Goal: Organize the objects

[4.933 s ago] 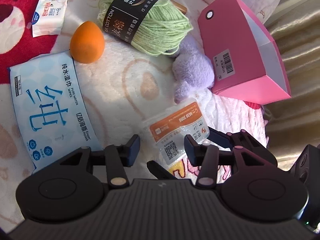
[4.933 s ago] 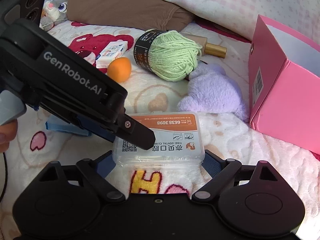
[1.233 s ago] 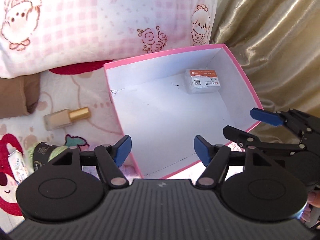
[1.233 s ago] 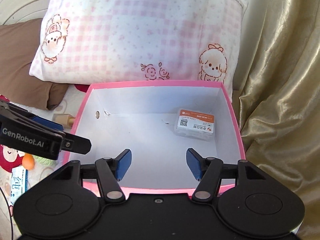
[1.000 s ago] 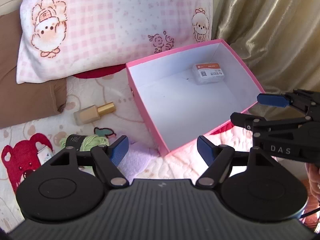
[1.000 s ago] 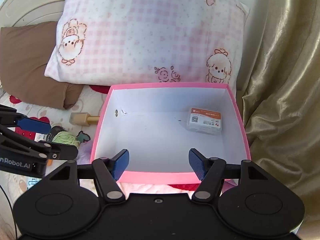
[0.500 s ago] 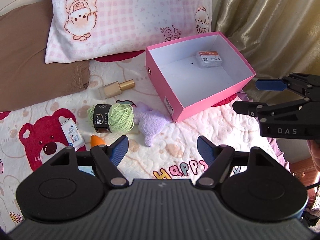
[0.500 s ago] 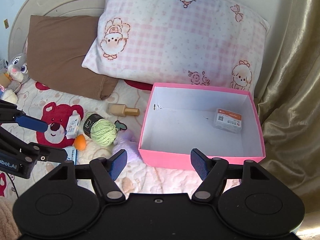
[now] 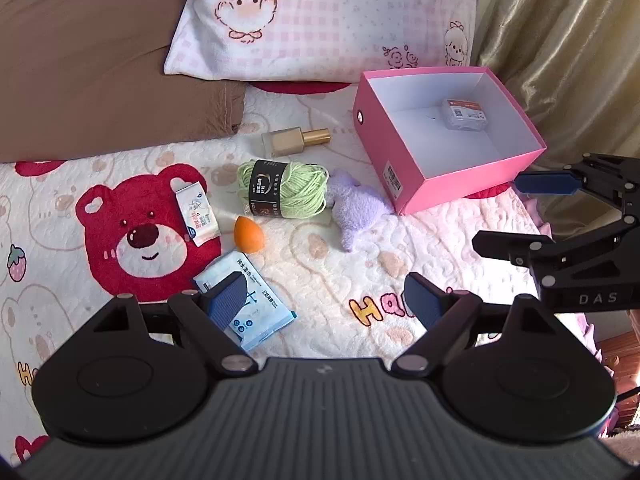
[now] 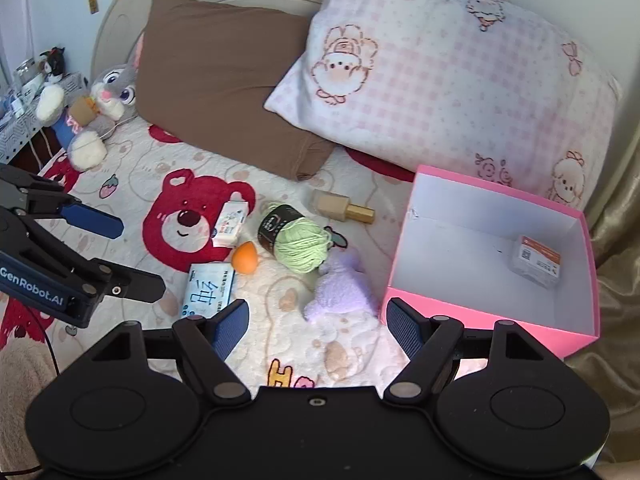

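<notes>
An open pink box [image 9: 464, 184] [image 10: 480, 316] lies on the bed with a clear floss case [image 9: 464, 114] [image 10: 534, 260] in its far corner. To its left lie a purple plush [image 9: 356, 208], green yarn [image 9: 288, 194], an orange sponge [image 9: 248, 234], a gold-capped bottle [image 9: 294, 140], a small tissue pack [image 9: 197, 214] and blue wet wipes [image 9: 256, 296]. My left gripper [image 9: 324, 298] hovers above the quilt near the wipes, its jaws opening and empty. My right gripper [image 10: 318, 324] hangs before the plush [image 10: 340, 288] and the box's near wall, jaws opening, nothing between them.
A brown pillow [image 10: 224, 80] and a pink checked pillow [image 10: 448, 80] lie behind the objects. A grey bunny toy [image 10: 104, 96] sits at the far left. A gold curtain [image 9: 560, 40] hangs right of the box, where the bed ends.
The floss case, earlier between the right gripper's fingers, now lies in the box. Both grippers have drawn back from the box, and their jaws stand wider.
</notes>
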A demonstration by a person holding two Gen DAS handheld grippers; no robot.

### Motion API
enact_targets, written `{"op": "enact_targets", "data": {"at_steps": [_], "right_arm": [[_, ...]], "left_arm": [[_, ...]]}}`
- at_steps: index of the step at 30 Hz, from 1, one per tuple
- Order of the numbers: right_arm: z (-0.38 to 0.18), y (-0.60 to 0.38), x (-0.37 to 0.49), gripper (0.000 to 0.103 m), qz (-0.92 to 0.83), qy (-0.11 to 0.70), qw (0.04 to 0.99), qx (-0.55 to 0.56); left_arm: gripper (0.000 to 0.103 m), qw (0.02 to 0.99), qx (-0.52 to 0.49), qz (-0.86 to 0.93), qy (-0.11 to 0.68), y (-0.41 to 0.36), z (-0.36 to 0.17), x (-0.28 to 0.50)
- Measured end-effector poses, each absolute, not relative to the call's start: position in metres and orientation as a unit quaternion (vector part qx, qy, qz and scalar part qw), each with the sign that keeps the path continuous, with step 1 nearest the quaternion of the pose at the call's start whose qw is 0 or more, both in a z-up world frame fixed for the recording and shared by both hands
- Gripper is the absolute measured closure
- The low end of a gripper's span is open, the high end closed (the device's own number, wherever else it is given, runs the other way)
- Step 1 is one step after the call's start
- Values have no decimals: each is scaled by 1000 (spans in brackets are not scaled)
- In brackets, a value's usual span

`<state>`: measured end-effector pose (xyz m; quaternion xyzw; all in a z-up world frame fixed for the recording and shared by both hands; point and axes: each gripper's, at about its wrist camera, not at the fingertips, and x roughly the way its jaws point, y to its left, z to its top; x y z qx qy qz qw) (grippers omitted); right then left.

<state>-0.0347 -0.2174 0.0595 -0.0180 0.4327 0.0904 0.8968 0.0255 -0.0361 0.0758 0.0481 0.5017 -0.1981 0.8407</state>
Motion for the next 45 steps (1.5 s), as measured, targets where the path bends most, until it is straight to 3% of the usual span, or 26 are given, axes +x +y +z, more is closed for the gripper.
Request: {"op": "enact_targets", "data": {"at_steps": [9,18,23,32,39,42,44,45], "right_arm": [[51,-186,-20,18,146,425,892,-46],[-17,-160,12,19,180,418,889,-49],[-40,-133,20,19,225,389,890,-77],[-96,-101,32,19,276,426,859,-71],[-118,-91,35,19,245,444,859,-70],[-127,-89,36,19,254,460,849,-52],[-134,-88,37,19,253,465,847,-40],[-137,-88,37,19,254,468,846,-32]], "left_arm": [[17,842,44,-167,511,2,59,34],[13,868,-23,-120,482,17,18,67],[13,850,-28,-122,511,16,-20,84],[16,812,-83,-103,568,32,-95,97],[16,798,-94,-94,588,35,-119,92],[21,797,-108,-94,586,37,-127,91],[36,793,-117,-102,590,38,-134,92],[50,789,-124,-103,592,39,-137,92]]}}
